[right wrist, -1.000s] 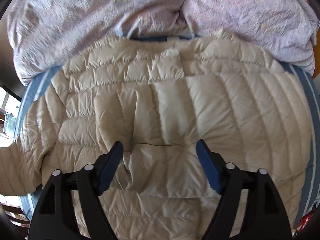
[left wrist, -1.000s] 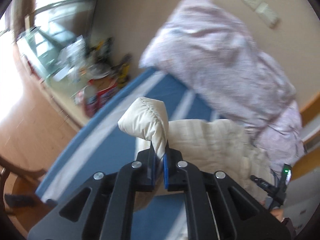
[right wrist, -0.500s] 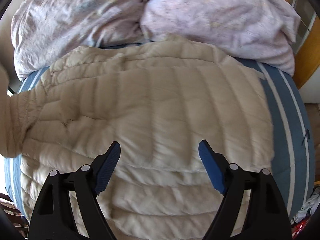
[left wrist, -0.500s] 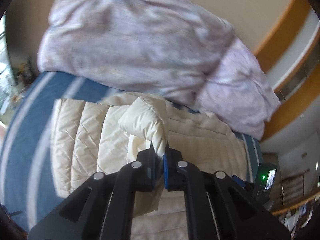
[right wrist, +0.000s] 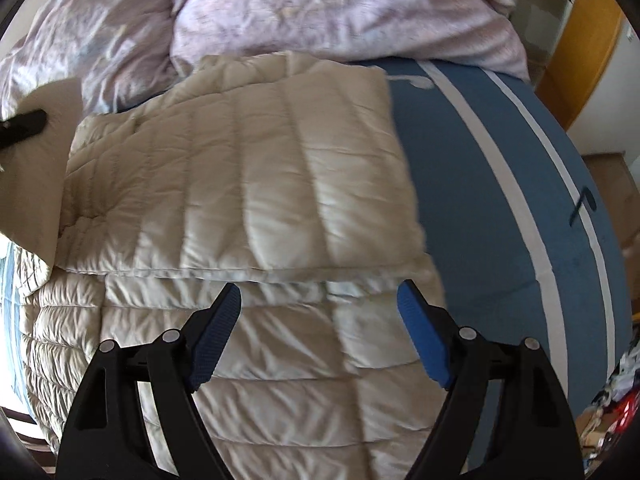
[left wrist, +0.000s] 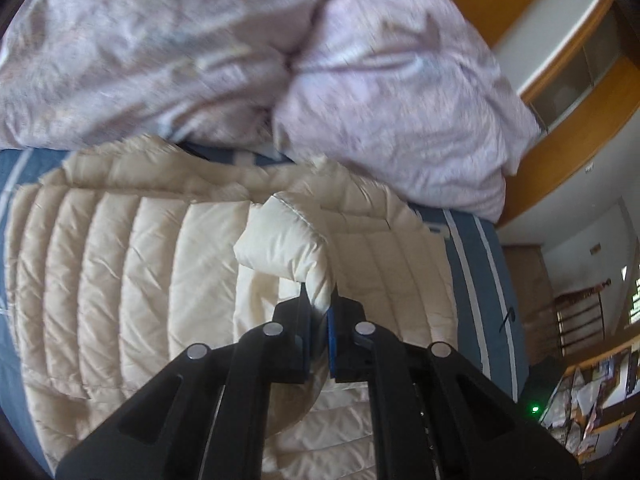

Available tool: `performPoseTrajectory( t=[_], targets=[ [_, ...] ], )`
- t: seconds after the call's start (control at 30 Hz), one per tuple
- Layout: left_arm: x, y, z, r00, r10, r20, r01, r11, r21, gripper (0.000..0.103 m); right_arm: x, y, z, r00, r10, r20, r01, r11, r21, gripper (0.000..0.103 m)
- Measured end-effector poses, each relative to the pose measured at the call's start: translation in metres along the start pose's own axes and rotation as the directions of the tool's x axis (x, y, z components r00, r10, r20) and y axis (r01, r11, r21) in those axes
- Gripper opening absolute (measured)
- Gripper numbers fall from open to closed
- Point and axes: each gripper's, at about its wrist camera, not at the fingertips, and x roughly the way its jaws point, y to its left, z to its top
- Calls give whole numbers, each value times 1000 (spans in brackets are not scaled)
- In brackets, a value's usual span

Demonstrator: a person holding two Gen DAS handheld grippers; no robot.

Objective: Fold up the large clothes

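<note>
One cream quilted down jacket (right wrist: 240, 184) lies part-folded on blue bedsheet (right wrist: 500, 184); left gripper (left wrist: 319, 312) pinches its sleeve cuff (left wrist: 284, 244), right gripper (right wrist: 318, 332) spread apart.

Left claw (left wrist: 318, 312) has carried the sleeve (left wrist: 288, 248) across the jacket (right wrist: 240, 168)

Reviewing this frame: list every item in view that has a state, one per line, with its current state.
left gripper: shut, pinching the sleeve cuff.
right gripper: open, holding nothing, above the jacket.
sleeve cuff: lifted, held over the jacket's body.
cream down jacket: lying on the bed, partly folded, one layer over another.
blue striped bedsheet: spread flat under the jacket.
pink duvet: bunched in a heap behind the jacket.
</note>
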Motion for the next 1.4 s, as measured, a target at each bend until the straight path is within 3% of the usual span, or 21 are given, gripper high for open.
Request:
performPoseTrajectory(
  t=[0.27, 0.37, 0.43, 0.5, 0.6, 0.7, 0.87, 0.97, 1.13, 1.4],
  targets=[
    [38, -21, -10, 997, -5, -75, 6, 1000, 12, 11, 1, -19, -1, 1000, -6, -5, 6, 1000, 21, 82],
    [39, -24, -13, 997, -5, -76, 7, 1000, 24, 34, 0, -21, 0, 1000, 1, 1, -1, 1000, 19, 82],
    [32, -24, -12, 998, -6, -57, 8, 1000, 28, 62, -2, -19, 3, 1000, 13, 12, -13, 1000, 12, 82],
    [20, -22, -10, 1000, -13, -25, 14, 999, 40, 67, -4, -13, 7, 999, 35, 30, -35, 999, -1, 82],
    [5, -9, -7, 999, 34, 8, -35, 998, 58, 69, -11, 5, 17, 994, 93, 60, -91, 995, -40, 77],
    [-4, 14, -8, 995, 100, 16, -100, 994, 48, 69, -15, 33, 29, 983, 171, 70, -165, 982, -88, 63],
    [-14, 57, -13, 985, 175, 3, -175, 985, -9, 69, -13, 70, 45, 969, 238, 65, -228, 965, -131, 44],
    [-18, 76, -17, 978, 207, -2, -207, 978, -23, 69, -12, 85, 51, 962, 262, 69, -251, 957, -143, 38],
    [-22, 96, -26, 968, 252, -16, -252, 967, -23, 69, -4, 102, 57, 960, 277, 50, -267, 952, -152, 30],
    [-20, 124, -37, 953, 301, -49, -302, 953, -28, 69, 21, 107, 55, 974, 228, -9, -227, 964, -136, 29]
  ],
)
